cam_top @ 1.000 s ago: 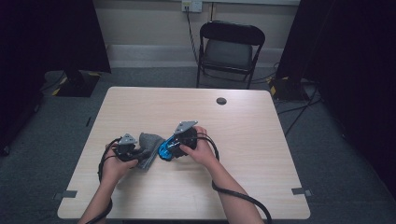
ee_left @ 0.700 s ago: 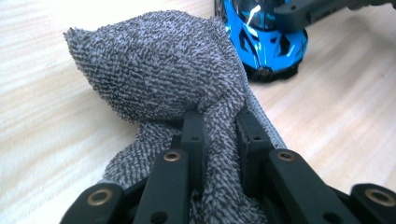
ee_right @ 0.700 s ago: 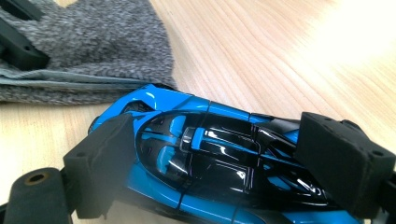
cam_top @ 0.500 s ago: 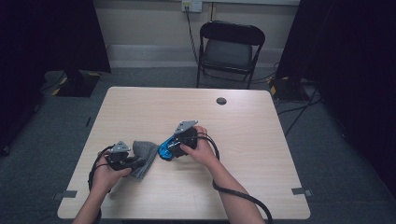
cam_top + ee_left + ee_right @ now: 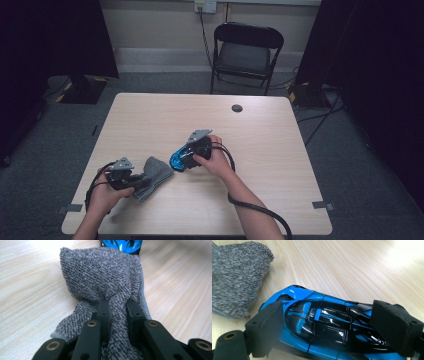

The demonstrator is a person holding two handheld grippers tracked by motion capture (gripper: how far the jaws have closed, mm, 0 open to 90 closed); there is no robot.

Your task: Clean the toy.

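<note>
A grey fuzzy cloth lies on the wooden table, bunched at its near end. My left gripper is shut on that bunched fold; in the left gripper view the cloth rises between the two black jaws of the gripper. A shiny blue and black toy car sits just right of the cloth. My right gripper is shut on it: in the right gripper view the foam pads press the car on both sides, with the gripper centred over it.
A small dark round hole sits near the table's far edge. A black folding chair stands behind the table. Cables trail from both grippers toward the near edge.
My left gripper has pulled the grey cloth leftward and toward the near edge, away from the car. The right gripper and the car have stayed put.
</note>
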